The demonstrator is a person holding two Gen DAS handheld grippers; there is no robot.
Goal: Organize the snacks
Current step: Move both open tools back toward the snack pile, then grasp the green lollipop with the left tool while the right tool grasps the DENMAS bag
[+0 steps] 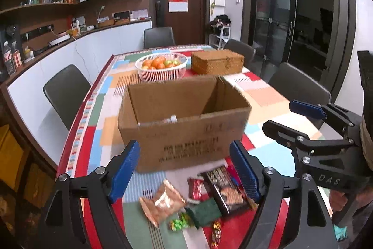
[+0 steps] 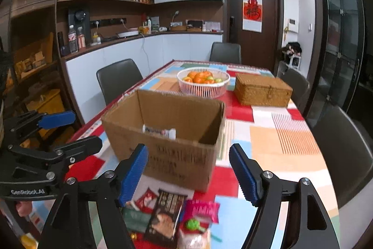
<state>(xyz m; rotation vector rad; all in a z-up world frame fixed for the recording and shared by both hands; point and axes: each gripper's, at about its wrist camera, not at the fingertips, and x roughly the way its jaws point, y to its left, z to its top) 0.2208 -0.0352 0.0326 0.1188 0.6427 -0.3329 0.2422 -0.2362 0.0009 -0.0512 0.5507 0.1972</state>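
An open cardboard box (image 1: 184, 132) stands on the patchwork tablecloth, with a white wrapper (image 2: 159, 131) showing inside it. In front of the box lies a pile of snacks: an orange packet (image 1: 160, 202), a small red packet (image 1: 195, 188), a dark packet (image 1: 227, 190), a green packet (image 1: 205, 211) and a pink packet (image 2: 201, 208). My left gripper (image 1: 185, 167) hovers over the pile, open and empty. My right gripper (image 2: 188, 169) is beside it on the right, also open with nothing between its blue pads (image 2: 244, 172). Each gripper appears at the edge of the other's view.
Behind the box stand a white basket of oranges (image 1: 160, 67) and a woven wicker box (image 1: 218, 62). Dark chairs (image 1: 65, 95) surround the table, one of them (image 2: 345, 151) on the right. A counter with bottles runs along the left wall.
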